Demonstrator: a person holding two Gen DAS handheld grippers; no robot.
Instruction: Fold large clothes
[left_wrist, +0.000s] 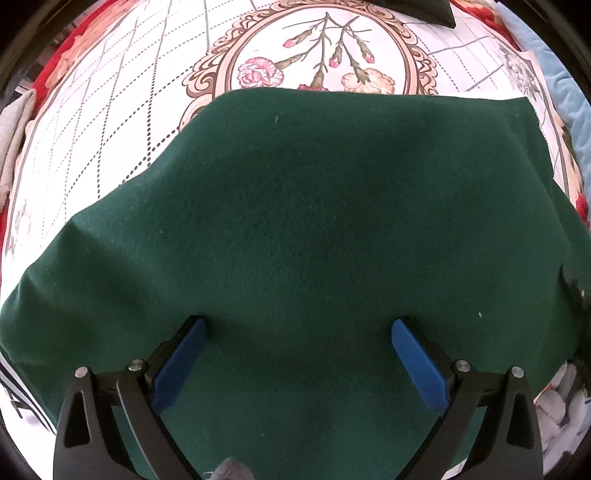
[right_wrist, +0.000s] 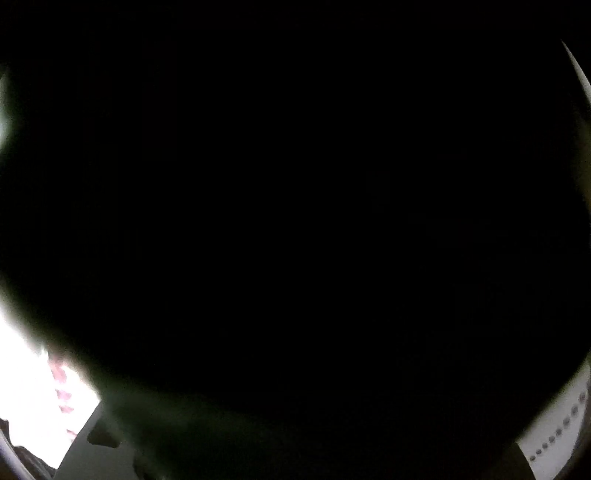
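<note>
Item: green garment (left_wrist: 332, 221), folded, filling centre and lower frame of the left wrist view over a floral bedsheet (left_wrist: 110, 110). Left gripper (left_wrist: 299, 332): jaws wide, empty. Right gripper: view blacked out, state unknowable. Risk: a blind pinch may drag layers and undo the fold.

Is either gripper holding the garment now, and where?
Left gripper: open above the green garment, holding nothing. Right gripper: its view is blacked out, so cannot tell.

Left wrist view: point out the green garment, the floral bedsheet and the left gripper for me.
green garment (left_wrist: 314, 221): left wrist view, middle of its flat top layer.
floral bedsheet (left_wrist: 110, 110): left wrist view, bare white dotted area.
left gripper (left_wrist: 299, 363): left wrist view, midway between its blue fingertips.
</note>
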